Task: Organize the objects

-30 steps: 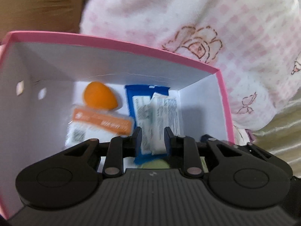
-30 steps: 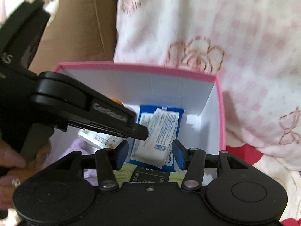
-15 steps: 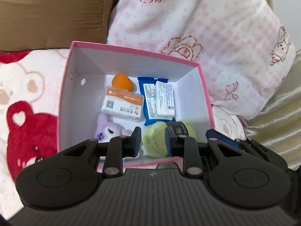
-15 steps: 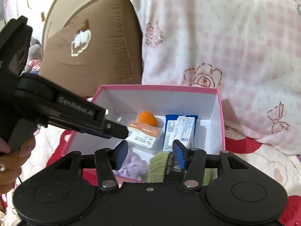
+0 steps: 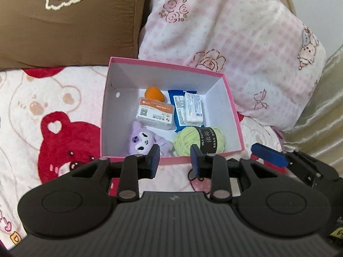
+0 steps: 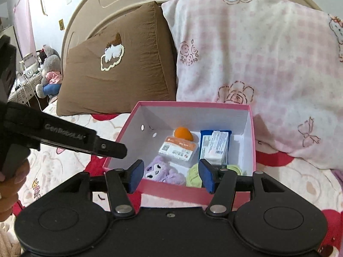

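Note:
A pink box (image 5: 167,64) with white inside walls sits on the bed. In it lie an orange egg-shaped sponge (image 5: 153,93), an orange-and-white carton (image 5: 155,115), a blue pack topped with white packets (image 5: 189,110), a purple plush (image 5: 142,140) and a ball of green yarn (image 5: 200,141). My left gripper (image 5: 175,160) hovers above the box's near wall, its jaws opening with nothing between them. My right gripper (image 6: 170,176) hangs over the near wall of the box (image 6: 193,103), jaws also opening and empty. The left gripper (image 6: 121,151) shows at its left, held by a hand (image 6: 10,182).
A brown pillow (image 5: 70,21) and a pink checked pillow (image 5: 235,32) lean behind the box. A bear-print blanket (image 5: 53,111) covers the bed. Gold fabric (image 5: 321,111) lies to the right. A nightstand with plush toys (image 6: 48,70) stands far left beside the headboard (image 6: 128,0).
Both grippers have drawn back and up out of the box, so the whole box and the pillows now show. Both pairs of jaws have spread a little wider.

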Demonstrator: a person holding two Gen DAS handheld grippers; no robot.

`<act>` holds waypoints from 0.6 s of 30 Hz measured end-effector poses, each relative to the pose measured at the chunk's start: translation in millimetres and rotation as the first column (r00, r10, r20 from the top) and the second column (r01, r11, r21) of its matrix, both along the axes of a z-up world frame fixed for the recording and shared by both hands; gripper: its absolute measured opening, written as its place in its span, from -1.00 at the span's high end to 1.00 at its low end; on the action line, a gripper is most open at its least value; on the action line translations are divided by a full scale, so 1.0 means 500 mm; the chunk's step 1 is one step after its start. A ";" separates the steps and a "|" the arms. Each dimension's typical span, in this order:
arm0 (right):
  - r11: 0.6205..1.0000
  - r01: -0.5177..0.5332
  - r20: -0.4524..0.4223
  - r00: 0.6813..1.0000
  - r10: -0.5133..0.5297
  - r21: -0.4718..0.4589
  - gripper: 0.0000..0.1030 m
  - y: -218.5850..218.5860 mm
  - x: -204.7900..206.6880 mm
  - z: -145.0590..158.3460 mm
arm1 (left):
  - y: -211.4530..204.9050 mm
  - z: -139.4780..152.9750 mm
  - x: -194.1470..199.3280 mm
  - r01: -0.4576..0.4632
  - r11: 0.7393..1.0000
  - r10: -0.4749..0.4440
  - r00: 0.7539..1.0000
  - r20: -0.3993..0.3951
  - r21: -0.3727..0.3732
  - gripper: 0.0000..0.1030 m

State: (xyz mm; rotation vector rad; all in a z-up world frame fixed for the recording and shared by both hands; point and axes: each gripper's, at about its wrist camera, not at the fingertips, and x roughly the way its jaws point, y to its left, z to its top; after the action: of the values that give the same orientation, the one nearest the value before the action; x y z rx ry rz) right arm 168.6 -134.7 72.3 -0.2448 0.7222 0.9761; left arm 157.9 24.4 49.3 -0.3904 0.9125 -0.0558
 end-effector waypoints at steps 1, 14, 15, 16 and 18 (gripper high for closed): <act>1.000 0.004 0.014 1.000 -0.004 -0.009 -0.19 -0.001 -0.008 -0.001 | -0.002 -0.002 -0.007 0.001 1.000 -0.001 1.000 -0.005 0.012 0.40; 0.998 0.047 0.000 0.999 -0.047 -0.040 -0.31 -0.029 -0.062 0.000 | 0.017 -0.016 -0.095 -0.040 0.997 0.041 0.999 -0.023 0.069 0.21; 0.998 0.036 0.013 0.999 -0.036 -0.044 -0.34 -0.029 -0.069 0.002 | 0.020 -0.014 -0.104 -0.042 0.996 0.044 0.999 -0.019 0.078 0.20; 0.999 0.021 0.033 0.999 -0.020 -0.043 -0.42 -0.031 -0.076 0.004 | 0.022 -0.013 -0.113 -0.047 0.995 0.048 0.999 -0.018 0.085 0.18; 0.999 0.005 0.073 0.997 -0.002 -0.042 -0.54 -0.032 -0.092 0.009 | 0.027 -0.009 -0.125 -0.048 0.995 0.050 0.999 -0.017 0.088 0.07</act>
State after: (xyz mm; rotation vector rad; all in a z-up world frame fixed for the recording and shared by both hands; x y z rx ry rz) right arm 122.6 -150.9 76.6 -0.3144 0.6770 0.9447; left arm 95.2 37.7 45.0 -0.3323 0.9210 0.0327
